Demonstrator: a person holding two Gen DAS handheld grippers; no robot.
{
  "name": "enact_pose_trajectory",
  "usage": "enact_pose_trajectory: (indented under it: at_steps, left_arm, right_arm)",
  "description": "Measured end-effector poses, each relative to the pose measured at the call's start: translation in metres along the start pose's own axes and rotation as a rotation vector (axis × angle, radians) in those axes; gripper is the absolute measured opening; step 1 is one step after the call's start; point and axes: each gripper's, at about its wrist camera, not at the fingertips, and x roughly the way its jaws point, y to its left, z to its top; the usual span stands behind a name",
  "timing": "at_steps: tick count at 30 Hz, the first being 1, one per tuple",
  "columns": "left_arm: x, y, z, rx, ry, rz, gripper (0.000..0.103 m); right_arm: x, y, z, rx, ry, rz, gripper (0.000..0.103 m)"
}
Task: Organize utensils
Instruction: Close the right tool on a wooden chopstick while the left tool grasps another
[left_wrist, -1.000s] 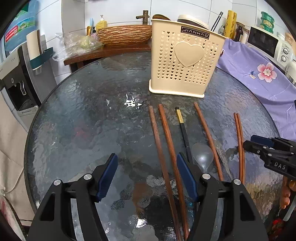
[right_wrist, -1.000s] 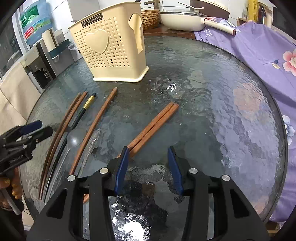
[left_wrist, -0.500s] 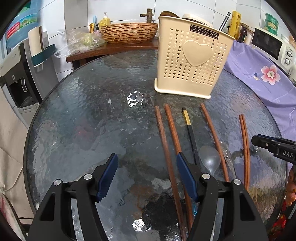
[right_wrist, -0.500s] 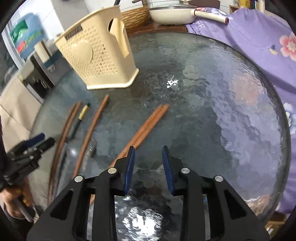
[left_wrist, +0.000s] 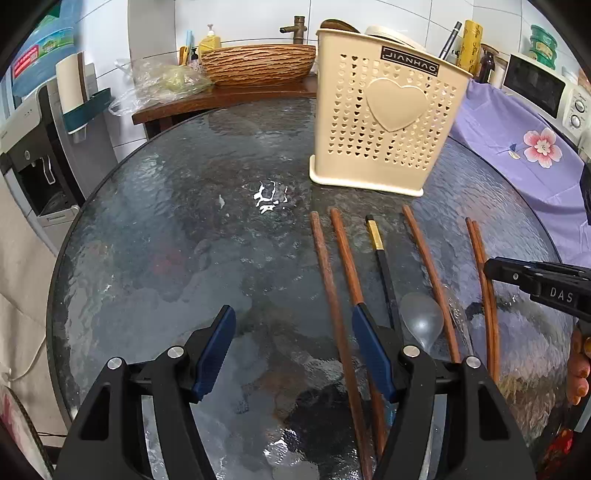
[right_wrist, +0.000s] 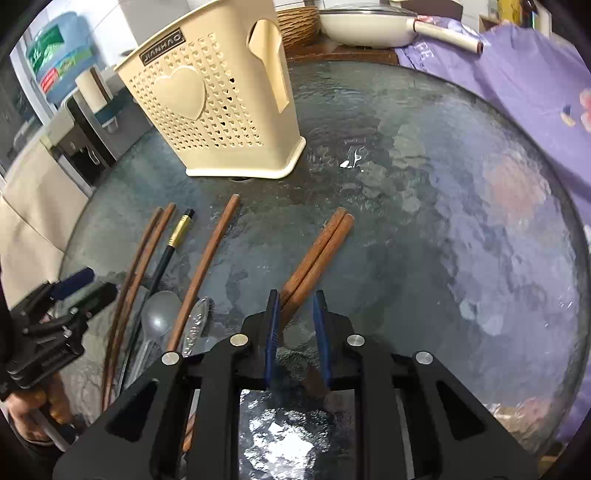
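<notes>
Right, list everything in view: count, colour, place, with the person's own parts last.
Glass table: one, dark round, under everything.
Utensil basket: one, cream, upright at the table's far side.
Paired wooden chopsticks: two, brown, touching, between the right gripper's blue pads.
Loose wooden chopsticks: three, brown, lying in the row.
Black chopstick: one, gold band, in the row.
Plastic spoon: one, clear, in the row.
Woven bowl: one, brown, on the counter behind.
Purple cloth: one, floral, beside the table.
Left gripper: open, empty.
Right gripper: closing around the pair.
</notes>
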Motion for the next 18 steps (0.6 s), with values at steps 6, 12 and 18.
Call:
enact_pose_trajectory:
  at_steps: [6, 12, 18]
  left_arm:
    - [0.008, 0.002, 0.012, 0.007, 0.007, 0.023, 0.063]
    - [0.018, -0.002, 0.021, 0.021, 0.021, 0.029, 0.062]
    - [0.028, -0.007, 0.028, 0.033, 0.034, 0.04, 0.06]
  right_arm:
    - [0.005, -0.017, 0.01, 0.088, 0.042, 0.043, 0.012]
    - [0.004, -0.019, 0.011, 0.062, 0.047, 0.02, 0.012]
    - [0.012, -0.016, 0.025, 0.052, 0.072, -0.02, 0.012]
